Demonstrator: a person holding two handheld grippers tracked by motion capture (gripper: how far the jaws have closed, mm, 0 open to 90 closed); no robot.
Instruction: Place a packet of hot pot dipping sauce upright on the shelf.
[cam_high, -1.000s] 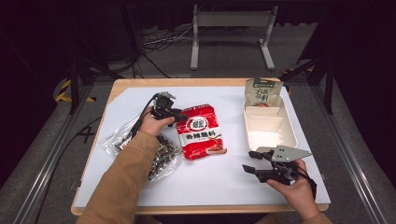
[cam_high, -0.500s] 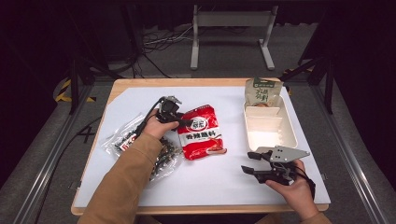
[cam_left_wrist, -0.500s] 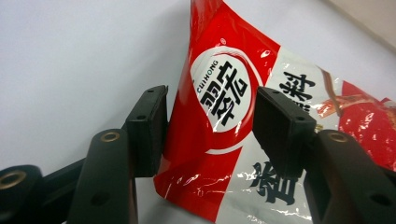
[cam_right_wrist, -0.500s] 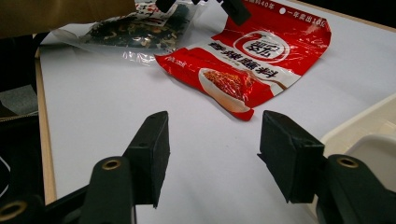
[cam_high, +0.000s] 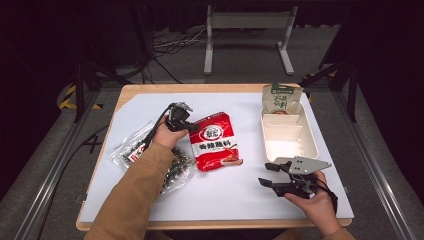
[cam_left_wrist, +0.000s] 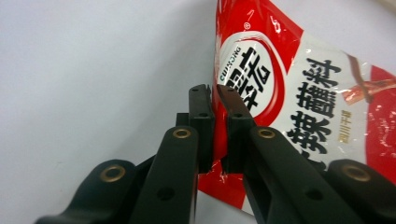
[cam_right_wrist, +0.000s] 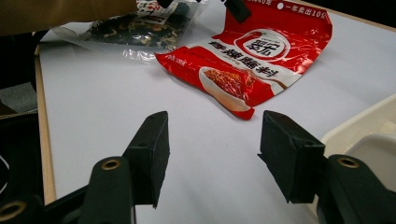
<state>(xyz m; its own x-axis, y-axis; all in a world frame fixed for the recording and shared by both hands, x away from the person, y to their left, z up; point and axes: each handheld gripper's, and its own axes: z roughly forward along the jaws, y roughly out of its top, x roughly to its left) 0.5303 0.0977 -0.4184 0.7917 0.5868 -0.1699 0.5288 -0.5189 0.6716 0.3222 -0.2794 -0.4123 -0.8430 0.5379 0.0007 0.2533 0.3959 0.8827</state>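
Your left gripper (cam_left_wrist: 212, 95) has just been closing, and its fingers (cam_left_wrist: 201, 116) are now clenched on the edge of the red seasoning pouch (cam_high: 216, 141). The pouch lies flat at the centre of the high view, on the white sheet covering the bench (cam_high: 150, 91). In the left gripper view the film passes between the two fingers near the pouch's upper corner, beside the round logo.

Your right gripper (cam_high: 272, 175) rests at the lower right of the high view, fingers (cam_right_wrist: 149, 149) released and holding nothing, well apart from the pouch.

Judged hazards from this position:

1. Edge grip. The fingers bite only a narrow margin of glossy film. If you lift quickly, the film may slide out and the pouch may drop back.
2. Swing. Held by one corner, the pouch will probably hang and pivot. Its lower end could then sweep the clear bag of dark snacks (cam_high: 172, 167), which lies just beside it at lower left.
3. Seal strain. The contents' weight hanging from one seam corner may crease or tear the film.
4. Placement. If the white tray (cam_high: 289, 135) at right is the destination, a swinging pouch may catch its rim or knock the green packet (cam_high: 281, 98) leaning at its upper end.
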